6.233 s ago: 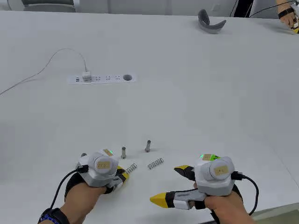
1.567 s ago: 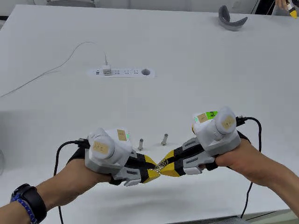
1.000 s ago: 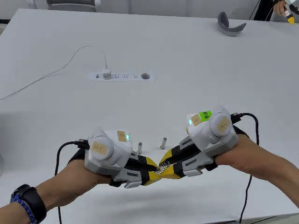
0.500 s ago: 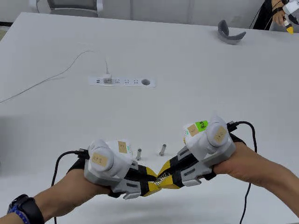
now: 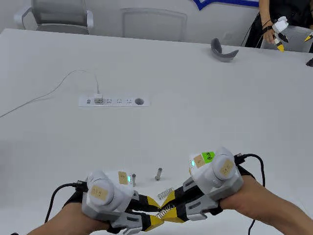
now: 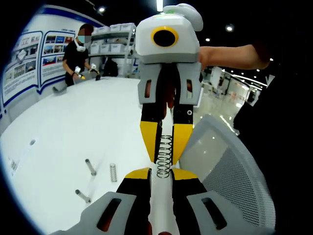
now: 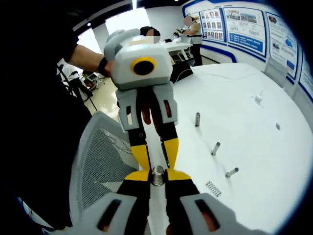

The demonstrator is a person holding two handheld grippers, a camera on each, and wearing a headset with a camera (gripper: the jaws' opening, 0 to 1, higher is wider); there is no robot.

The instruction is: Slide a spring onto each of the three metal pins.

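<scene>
A small steel spring (image 5: 165,211) hangs in the air between my two grippers, which meet tip to tip near the table's front edge. My left gripper (image 5: 155,213) is shut on one end of the spring (image 6: 164,155), and my right gripper (image 5: 171,207) is shut on the other end (image 7: 157,176). Two bare metal pins (image 5: 133,179) (image 5: 158,174) stand upright just beyond the grippers. A second spring (image 5: 165,192) lies loose on the table beside them. In the right gripper view a third pin (image 7: 197,119) stands farther off and looks ribbed.
A white power strip (image 5: 113,101) with a plugged cable lies mid-table. A grey curved object (image 5: 222,52) rests at the far right. Another person's hands with grippers (image 5: 276,30) work at the far corner. A mesh chair (image 7: 105,166) sits below the grippers.
Earlier the grippers were apart on the table by two loose springs. Now both grip one lifted spring tip to tip, as for the last second. The camera has tilted up.
</scene>
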